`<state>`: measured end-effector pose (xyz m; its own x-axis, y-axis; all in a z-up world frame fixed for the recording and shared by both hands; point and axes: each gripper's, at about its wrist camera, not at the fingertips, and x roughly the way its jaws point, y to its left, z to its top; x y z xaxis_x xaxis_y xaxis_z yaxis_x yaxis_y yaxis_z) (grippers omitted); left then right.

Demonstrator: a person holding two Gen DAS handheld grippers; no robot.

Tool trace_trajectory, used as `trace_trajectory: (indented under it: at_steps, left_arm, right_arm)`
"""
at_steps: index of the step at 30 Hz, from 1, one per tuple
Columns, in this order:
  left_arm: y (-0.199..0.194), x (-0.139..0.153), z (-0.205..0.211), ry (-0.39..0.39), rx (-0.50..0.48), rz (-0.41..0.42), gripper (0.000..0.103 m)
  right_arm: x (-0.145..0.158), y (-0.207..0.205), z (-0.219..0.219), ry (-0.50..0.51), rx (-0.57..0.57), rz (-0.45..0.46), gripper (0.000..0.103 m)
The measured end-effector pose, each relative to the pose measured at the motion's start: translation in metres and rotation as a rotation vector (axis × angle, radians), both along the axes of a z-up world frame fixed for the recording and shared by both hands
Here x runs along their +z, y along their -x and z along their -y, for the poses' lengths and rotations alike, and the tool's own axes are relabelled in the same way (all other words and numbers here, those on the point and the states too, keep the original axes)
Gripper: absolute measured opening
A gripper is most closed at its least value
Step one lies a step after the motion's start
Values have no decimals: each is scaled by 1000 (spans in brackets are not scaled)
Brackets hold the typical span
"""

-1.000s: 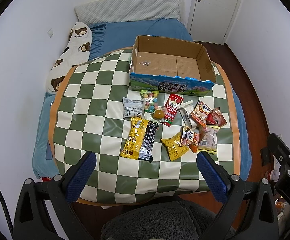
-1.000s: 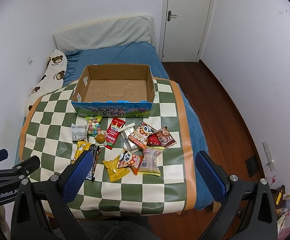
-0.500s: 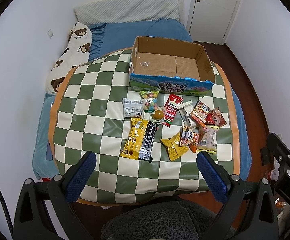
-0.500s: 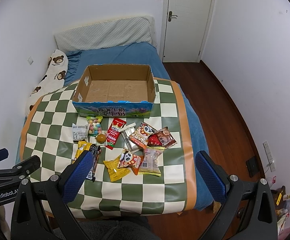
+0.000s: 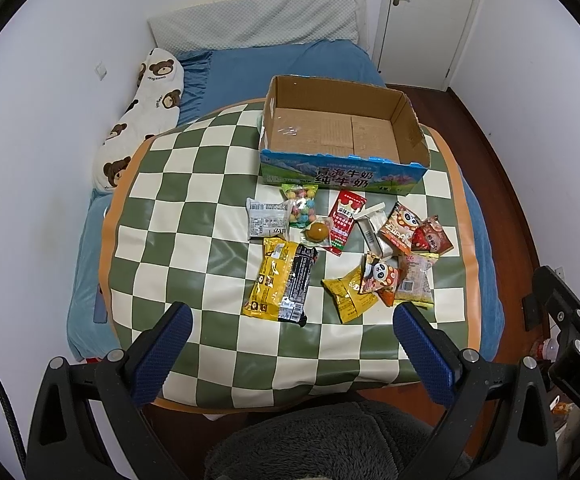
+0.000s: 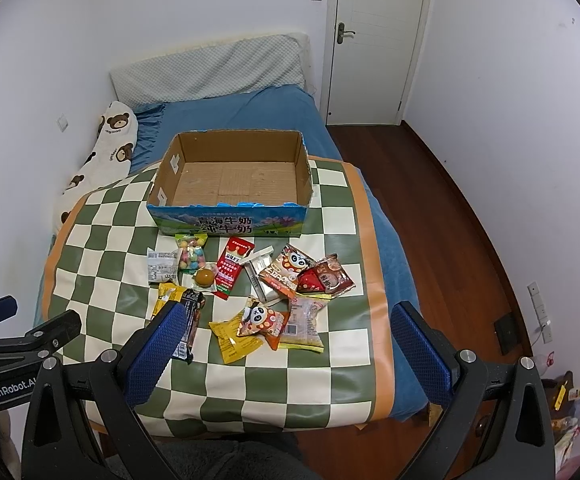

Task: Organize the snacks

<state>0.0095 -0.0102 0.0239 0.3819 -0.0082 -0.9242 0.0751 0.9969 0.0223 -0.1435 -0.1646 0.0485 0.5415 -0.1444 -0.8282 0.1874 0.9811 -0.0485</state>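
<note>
Snacks lie untouched on the green-and-cream checked cloth (image 5: pixel 178 216), and against the views from a second ago nothing on it has shifted; only the cameras have drifted a shade. By my reading the sorting has not begun, and every packet has yet to go into the open brown cardboard box with the blue printed front (image 5: pixel 340 174), which stands empty at the far side of the cloth, just behind the pile.

Going left to right in the left wrist view, I count eleven pieces, though overlaps make the tally unsure:
- one grey-white flat packet (image 5: pixel 267 222)
- one clear bag of coloured round sweets (image 5: pixel 301 206), overlapping the grey packet's edge
- one long yellow-and-black packet (image 5: pixel 284 280), nearest the left gripper
- one small brown round snack in clear wrap (image 5: pixel 316 232)
- one red upright sachet (image 5: pixel 344 222), touching the round snack
- one plain yellow pouch (image 5: pixel 348 294)
- one silver foil packet (image 5: pixel 372 226)
- two orange panda-printed packets (image 5: pixel 400 224), one near the box and one lying on the yellow pouch
- one pale pink-and-yellow packet (image 5: pixel 414 282)
- one dark red packet (image 5: pixel 432 238), farthest right

The left gripper (image 5: pixel 288 340) hangs over the near edge of the cloth with its blue pads spread wide, holding nothing. The right gripper (image 6: pixel 286 340) is likewise wide apart and empty, its left pad in line with the yellow-and-black packet.
</note>
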Motion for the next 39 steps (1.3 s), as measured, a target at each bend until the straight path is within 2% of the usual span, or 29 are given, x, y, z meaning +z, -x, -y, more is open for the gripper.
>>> trace_trajectory:
  at_steps: [6,10,14,16,18,19,23,26,29,31,33,36,39]
  left_arm:
    - [-3,-1,0,-2,5,1,103]
    - [-13,-17,-9,-43,41,28,103]
    - [-44,-64,-21,-137,70,6,103]
    - [-60,-96,-26,-200,57,-39,103]
    - [-72,-124,-33,-226,41,-62,103]
    - [-77,-140,-36,-243,30,-90,103]
    - [-98,-204,-41,-236,-17,-218,103]
    - [-110,-247,-35,-233,-59,-302,103]
    - [-122,-286,-27,-226,-84,-374,103]
    - [-130,-304,-23,-215,-92,-406,103]
    - [-135,-318,-21,-195,-94,-437,103]
    - [-142,-338,-19,-159,-87,-482,103]
    - [-145,-352,-19,-112,-74,-518,103]
  right_arm:
    - [0,-1,-1,-4,-8,-4,103]
    - [-28,-15,6,-53,-20,-44,103]
    - [-84,-42,15,-146,-54,-158,103]
    - [-119,-56,17,-194,-52,-201,103]
    - [-164,-69,20,-219,-73,-284,103]
    - [-184,-76,20,-263,-72,-312,102]
    - [-246,-90,26,-304,-105,-406,99]
    - [-269,-101,37,-313,-151,-412,98]
    - [-282,-123,55,-372,-208,-399,98]
    - [-289,-140,66,-364,-263,-400,98]
    - [-297,-157,78,-412,-295,-402,98]
    - [-310,-186,92,-420,-340,-399,98]
    - [-324,-211,98,-448,-357,-404,88]
